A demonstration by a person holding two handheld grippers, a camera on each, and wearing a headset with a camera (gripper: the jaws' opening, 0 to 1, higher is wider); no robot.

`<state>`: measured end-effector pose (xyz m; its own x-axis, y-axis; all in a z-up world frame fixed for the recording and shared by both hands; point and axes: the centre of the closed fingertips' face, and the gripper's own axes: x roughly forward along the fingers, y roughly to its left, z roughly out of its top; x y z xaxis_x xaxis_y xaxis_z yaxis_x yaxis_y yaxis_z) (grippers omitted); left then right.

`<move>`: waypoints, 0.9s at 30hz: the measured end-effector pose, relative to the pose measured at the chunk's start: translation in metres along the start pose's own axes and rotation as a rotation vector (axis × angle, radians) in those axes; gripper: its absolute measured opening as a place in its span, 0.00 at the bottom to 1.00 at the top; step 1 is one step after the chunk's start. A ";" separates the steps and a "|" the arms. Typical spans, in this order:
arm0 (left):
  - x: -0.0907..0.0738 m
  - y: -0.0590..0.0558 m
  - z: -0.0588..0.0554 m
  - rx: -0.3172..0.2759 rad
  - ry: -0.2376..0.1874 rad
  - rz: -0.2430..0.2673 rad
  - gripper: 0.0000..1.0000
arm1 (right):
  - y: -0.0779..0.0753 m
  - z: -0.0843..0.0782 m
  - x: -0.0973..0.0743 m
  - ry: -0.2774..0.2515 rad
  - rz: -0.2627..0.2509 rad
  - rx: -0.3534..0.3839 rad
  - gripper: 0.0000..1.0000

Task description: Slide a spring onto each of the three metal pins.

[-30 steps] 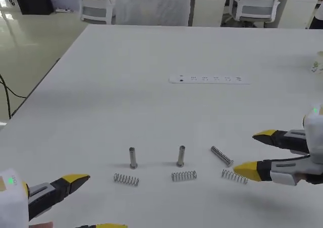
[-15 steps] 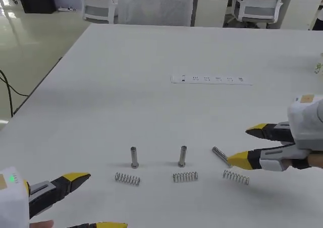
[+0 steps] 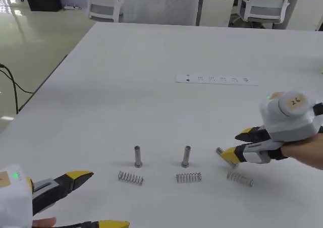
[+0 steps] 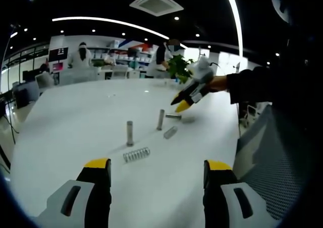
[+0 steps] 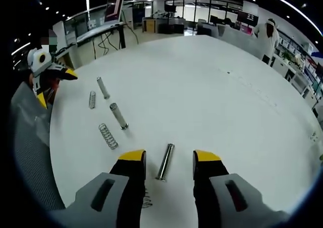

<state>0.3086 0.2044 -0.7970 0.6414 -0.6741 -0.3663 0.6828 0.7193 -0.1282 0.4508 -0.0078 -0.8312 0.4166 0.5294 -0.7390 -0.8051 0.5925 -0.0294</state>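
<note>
Two metal pins stand upright on the white table, the left pin (image 3: pixel 138 156) and the middle pin (image 3: pixel 186 156). A third pin (image 3: pixel 224 156) lies flat; in the right gripper view this lying pin (image 5: pixel 164 161) rests between the open jaws of my right gripper (image 5: pixel 169 156), untouched. Three springs lie in a row in front of the pins: left spring (image 3: pixel 130 177), middle spring (image 3: pixel 189 177), right spring (image 3: pixel 239 179). In the head view the right gripper (image 3: pixel 236 143) hovers over the lying pin. My left gripper (image 3: pixel 98 200) is open at the near left, holding nothing.
A white socket strip (image 3: pixel 217 79) is set into the table beyond the pins. Chairs (image 3: pixel 106 3) stand past the far edge. The table's left edge (image 3: pixel 45 89) drops to the floor. From the left gripper (image 4: pixel 157 165) the nearest spring (image 4: pixel 137 154) lies just ahead.
My right gripper has moved left and down to the lying pin, its jaws now on either side of it. The left gripper has stayed put. Pins and springs have not moved.
</note>
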 end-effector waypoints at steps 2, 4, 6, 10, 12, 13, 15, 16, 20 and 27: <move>0.000 0.000 0.000 0.000 0.000 0.001 0.71 | 0.000 -0.003 0.005 0.026 0.003 0.014 0.32; 0.000 0.000 0.000 0.000 0.001 0.000 0.71 | -0.001 -0.003 0.010 0.041 0.001 0.016 0.30; 0.000 0.000 0.000 0.000 0.001 0.000 0.70 | -0.001 -0.005 0.013 0.067 -0.004 0.021 0.27; 0.000 0.000 0.000 -0.002 0.000 0.001 0.70 | -0.004 -0.004 0.019 0.099 -0.020 0.045 0.23; 0.000 0.000 0.000 -0.002 -0.001 0.001 0.70 | -0.005 -0.006 0.020 0.120 -0.024 0.060 0.21; 0.000 0.000 0.000 -0.003 -0.001 0.001 0.70 | -0.006 -0.007 0.021 0.130 -0.029 0.065 0.20; 0.000 0.000 0.000 -0.002 -0.001 0.000 0.70 | -0.008 -0.008 0.022 0.144 -0.034 0.070 0.18; 0.000 -0.001 0.000 -0.002 0.000 0.000 0.70 | -0.008 -0.009 0.023 0.151 -0.035 0.074 0.17; 0.000 -0.001 0.000 -0.001 0.002 0.000 0.70 | -0.010 -0.012 0.025 0.174 -0.037 0.088 0.15; 0.000 0.001 0.001 -0.002 -0.001 0.003 0.70 | -0.009 -0.015 0.028 0.204 -0.039 0.087 0.13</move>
<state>0.3095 0.2047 -0.7957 0.6436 -0.6724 -0.3656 0.6802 0.7215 -0.1294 0.4640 -0.0071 -0.8616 0.3460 0.3765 -0.8594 -0.7467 0.6651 -0.0093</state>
